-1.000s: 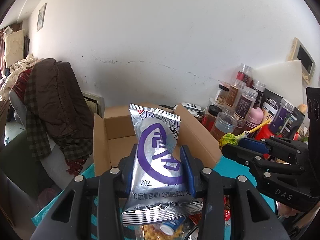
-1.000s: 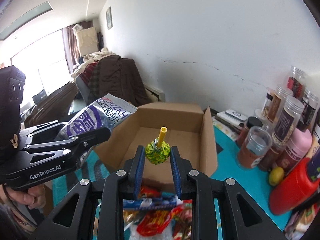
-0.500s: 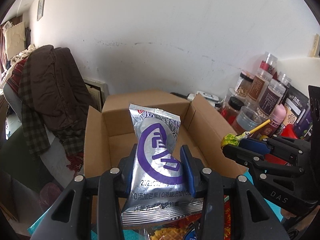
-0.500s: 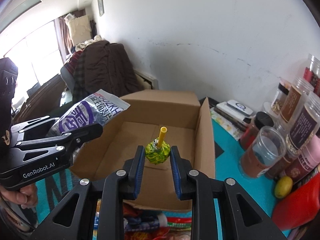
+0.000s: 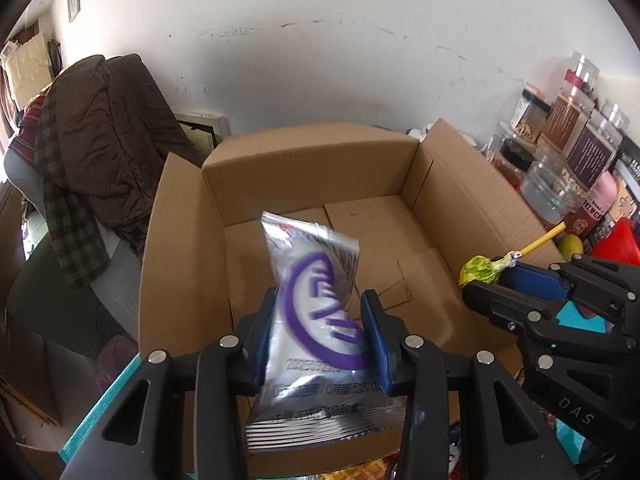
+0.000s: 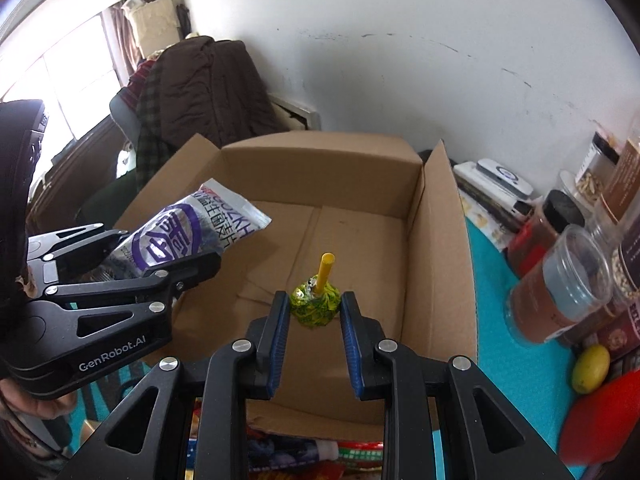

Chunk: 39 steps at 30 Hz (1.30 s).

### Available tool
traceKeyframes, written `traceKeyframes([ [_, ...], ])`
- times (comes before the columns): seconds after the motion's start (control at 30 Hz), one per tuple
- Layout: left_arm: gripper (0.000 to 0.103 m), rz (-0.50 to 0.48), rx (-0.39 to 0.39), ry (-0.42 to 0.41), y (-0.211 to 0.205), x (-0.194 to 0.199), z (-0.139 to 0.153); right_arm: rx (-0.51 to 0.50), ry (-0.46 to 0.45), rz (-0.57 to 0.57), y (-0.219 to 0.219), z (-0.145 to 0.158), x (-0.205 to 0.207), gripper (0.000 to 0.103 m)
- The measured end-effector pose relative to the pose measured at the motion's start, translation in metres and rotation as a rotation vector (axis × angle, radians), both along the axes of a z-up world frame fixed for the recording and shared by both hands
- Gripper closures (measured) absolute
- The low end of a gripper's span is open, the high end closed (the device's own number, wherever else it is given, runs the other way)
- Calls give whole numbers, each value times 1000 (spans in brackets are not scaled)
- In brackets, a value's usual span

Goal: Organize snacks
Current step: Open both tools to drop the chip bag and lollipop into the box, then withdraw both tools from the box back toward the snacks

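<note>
Over the open cardboard box (image 5: 472, 216) on the desk, my left claw (image 5: 320, 332) pinches a light, crinkly, slippery silver snack bag (image 5: 316, 312) at mid-body while my right claw (image 6: 314, 320) grips a small, hard lollipop (image 6: 316, 302) by its wrapped head.

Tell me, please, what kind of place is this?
Probably a lived-in room at home, not a shop: a brown jacket hangs over a chair, food jars crowd a teal-covered table, and a cardboard box stands open for snacks.
</note>
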<state>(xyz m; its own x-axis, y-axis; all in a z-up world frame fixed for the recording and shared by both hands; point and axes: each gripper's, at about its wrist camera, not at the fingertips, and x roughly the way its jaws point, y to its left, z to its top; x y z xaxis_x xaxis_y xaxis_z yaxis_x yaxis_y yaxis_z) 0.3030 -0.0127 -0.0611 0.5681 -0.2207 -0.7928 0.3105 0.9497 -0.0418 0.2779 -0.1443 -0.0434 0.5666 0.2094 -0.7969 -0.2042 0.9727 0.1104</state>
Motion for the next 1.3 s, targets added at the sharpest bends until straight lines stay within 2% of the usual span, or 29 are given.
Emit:
traceKeyframes([
  [0.23, 61, 32, 57, 30, -2, 2, -7, -14, 45, -23, -2, -10, 2, 76],
  [0.33, 61, 39, 74, 31, -2, 1, -7, -15, 53, -34, -4, -11, 2, 68],
  [0.57, 61, 50, 46, -5, 3, -11, 14, -26, 29, -38, -4, 2, -4, 68],
  [0.97, 61, 61, 9, -122, 17, -52, 71, -38, -105, -41, 0, 61, -43, 68],
  [1.3, 61, 49, -23, -250, 28, -111, 125, -44, -238, -48, 4, 119, -97, 68],
])
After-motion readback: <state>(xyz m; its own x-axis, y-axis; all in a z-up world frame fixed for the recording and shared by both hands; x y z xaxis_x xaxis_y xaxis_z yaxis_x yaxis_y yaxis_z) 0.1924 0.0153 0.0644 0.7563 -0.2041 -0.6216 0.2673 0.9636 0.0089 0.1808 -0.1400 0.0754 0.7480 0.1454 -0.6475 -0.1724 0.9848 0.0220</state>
